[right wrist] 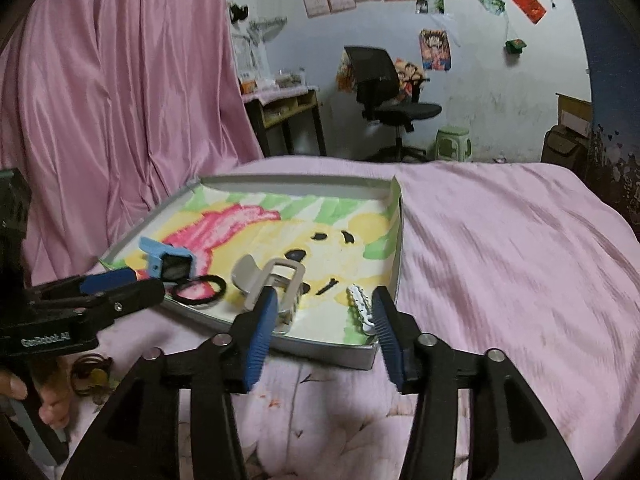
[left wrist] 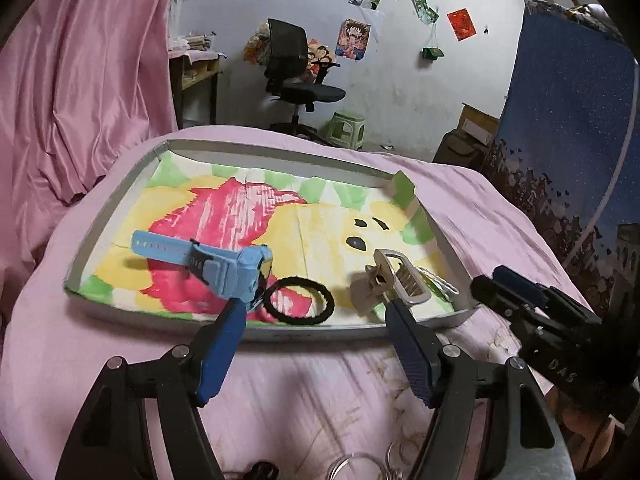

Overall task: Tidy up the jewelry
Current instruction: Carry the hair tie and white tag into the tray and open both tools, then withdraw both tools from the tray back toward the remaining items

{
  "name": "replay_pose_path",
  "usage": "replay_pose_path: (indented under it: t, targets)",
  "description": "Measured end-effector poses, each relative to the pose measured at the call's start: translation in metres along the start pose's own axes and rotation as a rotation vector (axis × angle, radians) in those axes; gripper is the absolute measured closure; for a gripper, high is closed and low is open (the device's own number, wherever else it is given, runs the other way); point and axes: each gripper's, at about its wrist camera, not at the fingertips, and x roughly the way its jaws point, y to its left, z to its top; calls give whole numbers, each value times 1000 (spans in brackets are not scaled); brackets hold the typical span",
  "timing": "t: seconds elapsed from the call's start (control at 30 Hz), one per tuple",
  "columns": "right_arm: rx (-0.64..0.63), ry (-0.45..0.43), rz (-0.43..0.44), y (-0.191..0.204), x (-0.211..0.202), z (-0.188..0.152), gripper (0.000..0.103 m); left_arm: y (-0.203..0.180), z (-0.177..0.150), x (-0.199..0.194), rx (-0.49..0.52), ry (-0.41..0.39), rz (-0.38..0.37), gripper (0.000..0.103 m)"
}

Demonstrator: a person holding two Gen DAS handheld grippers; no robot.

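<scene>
Left wrist view looks over a shallow grey tray [left wrist: 100, 216] lined with a painted yellow, pink and green paper, set on a bed under a pink quilt [left wrist: 300, 380], near its front edge; the tray seems to be the collecting place, so pieces already lie together at its near edge. A light blue plastic wristwatch [left wrist: 224, 268] is there, strap propped up off the liner, beside a black elastic hair ring [left wrist: 300, 300], then a beige claw hair clip [left wrist: 384, 284], and in the near right corner a small white toothed clip [right wrist: 360, 308]. The left tongs [left wrist: 316, 312] stand wide apart, gripping nothing; the left fingertip [left wrist: 236, 312] sits just at the watch body, though I cannot tell if it touches. The right tongs [right wrist: 324, 300] also gape and carry nothing, hovering over the tray's near right corner, one pad close by the claw clip, the other beside the white clip. Some rings [right wrist: 90, 372] wait on the quilt outside the tray.
</scene>
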Motion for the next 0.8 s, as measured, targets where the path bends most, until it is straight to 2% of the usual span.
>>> replay_pose_path:
  t: [0.1,0.17,0.23,0.37,0.5,0.8]
  targets:
    - [1,-52,14,2,-15,-3,40,3,-5,-15,-6,-48,11,30]
    - [-3,-81,22,5,-23,-6,34,5,-9,-24,-10,-75,22,22]
    - [-10,-115,28,8,-34,-9,28,7,-14,-35,-13,-112,34,19]
    - [-20,-172,38,13,-50,-15,9,11,-23,-56,-20,-179,43,9]
    - [-48,-210,51,23,-63,-20,2,15,-35,-77,-23,-251,61,2]
    - [-84,-240,64,37,-84,-39,1,24,-65,-108,1,-330,83,0]
